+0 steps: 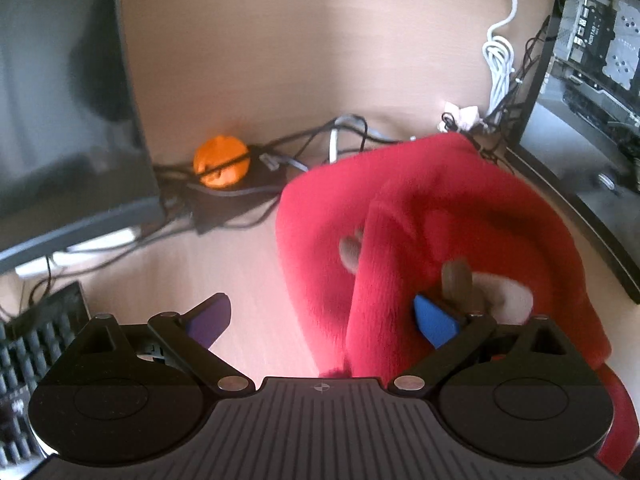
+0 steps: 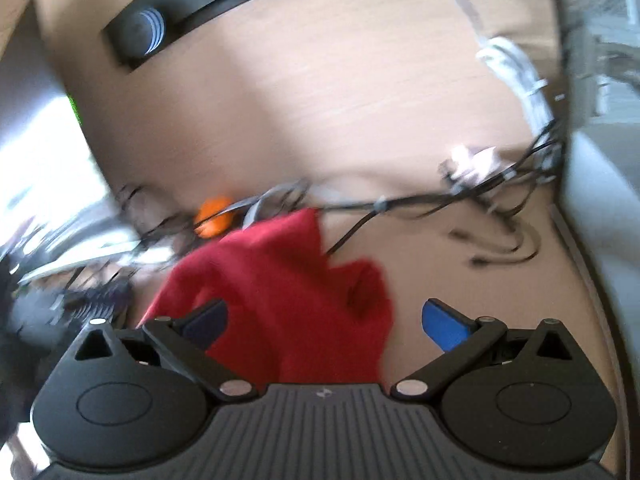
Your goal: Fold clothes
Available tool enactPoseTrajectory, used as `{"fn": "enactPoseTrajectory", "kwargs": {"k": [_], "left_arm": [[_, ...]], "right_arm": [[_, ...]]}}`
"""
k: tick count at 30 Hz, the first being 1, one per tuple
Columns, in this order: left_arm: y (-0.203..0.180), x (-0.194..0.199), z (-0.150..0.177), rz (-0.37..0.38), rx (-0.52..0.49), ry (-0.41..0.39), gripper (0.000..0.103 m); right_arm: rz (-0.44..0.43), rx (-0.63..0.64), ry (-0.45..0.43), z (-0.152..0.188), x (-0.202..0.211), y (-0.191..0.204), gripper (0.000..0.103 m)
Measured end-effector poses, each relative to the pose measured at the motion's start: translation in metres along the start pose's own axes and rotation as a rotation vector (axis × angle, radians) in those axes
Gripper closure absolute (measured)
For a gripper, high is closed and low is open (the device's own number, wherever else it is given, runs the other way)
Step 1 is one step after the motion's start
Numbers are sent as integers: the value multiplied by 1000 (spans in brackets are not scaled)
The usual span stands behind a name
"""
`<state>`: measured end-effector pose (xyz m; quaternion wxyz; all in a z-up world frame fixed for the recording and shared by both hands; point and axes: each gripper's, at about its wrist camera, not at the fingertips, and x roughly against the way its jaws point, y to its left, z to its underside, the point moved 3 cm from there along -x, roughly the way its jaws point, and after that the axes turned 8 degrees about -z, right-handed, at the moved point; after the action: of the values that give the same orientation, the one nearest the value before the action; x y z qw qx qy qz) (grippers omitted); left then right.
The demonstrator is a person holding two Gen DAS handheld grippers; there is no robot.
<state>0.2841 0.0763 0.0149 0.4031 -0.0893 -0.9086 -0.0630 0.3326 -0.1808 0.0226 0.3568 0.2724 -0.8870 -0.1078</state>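
A red fleece garment (image 1: 420,216) lies bunched on the wooden desk (image 1: 300,60), right of centre in the left wrist view, with a brown and white print showing among its folds. My left gripper (image 1: 322,322) is open; a fold of the cloth reaches between the fingers and hangs against the blue right pad (image 1: 436,326). The right wrist view is blurred. There the red garment (image 2: 280,280) sits low and left of centre, and my right gripper (image 2: 325,322) is open with the cloth spread between its fingers, closer to the left pad (image 2: 206,320).
A dark monitor (image 1: 60,100) and a keyboard (image 1: 24,360) stand on the left. An orange object (image 1: 220,162) and tangled black cables (image 1: 280,152) lie behind the garment. A coiled white cable (image 1: 500,68) and an open computer case (image 1: 592,40) are on the right.
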Motion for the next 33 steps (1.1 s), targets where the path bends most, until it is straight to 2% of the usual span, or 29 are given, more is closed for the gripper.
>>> {"fn": "enactPoseTrajectory", "kwargs": {"k": [2, 5, 10, 13, 17, 19, 21, 23, 29, 33], "left_arm": [[2, 0, 5, 2, 10, 10, 3], [3, -5, 12, -14, 3, 29, 2], [0, -10, 14, -30, -24, 43, 2], [-3, -12, 15, -35, -45, 43, 2], [-2, -14, 16, -29, -36, 47, 2], [-2, -13, 16, -29, -33, 47, 2], [-1, -13, 16, -29, -30, 47, 2], [-2, -11, 17, -30, -29, 44, 2], [-2, -11, 18, -30, -22, 40, 2], [-3, -12, 17, -36, -34, 42, 2]], "right_arm": [[51, 0, 12, 1, -15, -7, 0], [118, 50, 107, 18, -51, -7, 0], [100, 77, 114, 16, -47, -1, 0], [77, 97, 71, -8, -33, 2, 0], [125, 84, 36, -33, -42, -6, 0], [111, 73, 72, -34, -57, -8, 0], [100, 68, 150, -28, -79, -12, 0], [139, 93, 217, -16, -98, -15, 0], [163, 78, 194, -5, -99, -18, 0], [171, 96, 196, -14, -99, -13, 0]]}}
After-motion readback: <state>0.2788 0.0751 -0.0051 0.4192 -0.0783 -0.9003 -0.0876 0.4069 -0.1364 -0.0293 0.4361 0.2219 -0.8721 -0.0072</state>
